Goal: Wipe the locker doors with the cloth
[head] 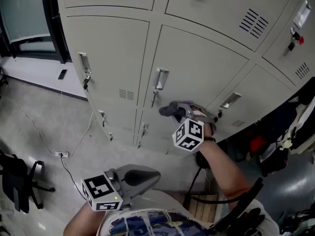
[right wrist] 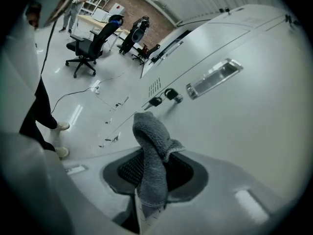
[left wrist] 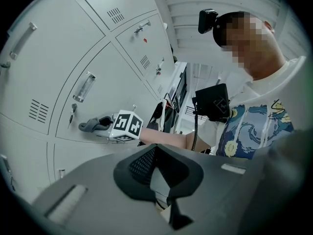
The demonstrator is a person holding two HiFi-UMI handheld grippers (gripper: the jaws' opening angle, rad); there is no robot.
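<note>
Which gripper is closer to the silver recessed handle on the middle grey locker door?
Right. The right gripper, shut on the grey cloth, sits just below that silver handle, by the door. The left gripper hangs low near the person's torso, well away.

Your cloth (right wrist: 149, 141) drops out of sight between the right tongs (right wrist: 151, 182), lower end hidden. Head view: your tong tips sit behind cloth and marker cube (head: 188, 134); can't tell if cloth touches the locker door (head: 197, 68). Top lockers (head: 221, 4) cut by upper edge. Office chair (head: 17, 183) clipped at left edge. Label (head: 300, 14) on upper right locker too small to read.
</note>
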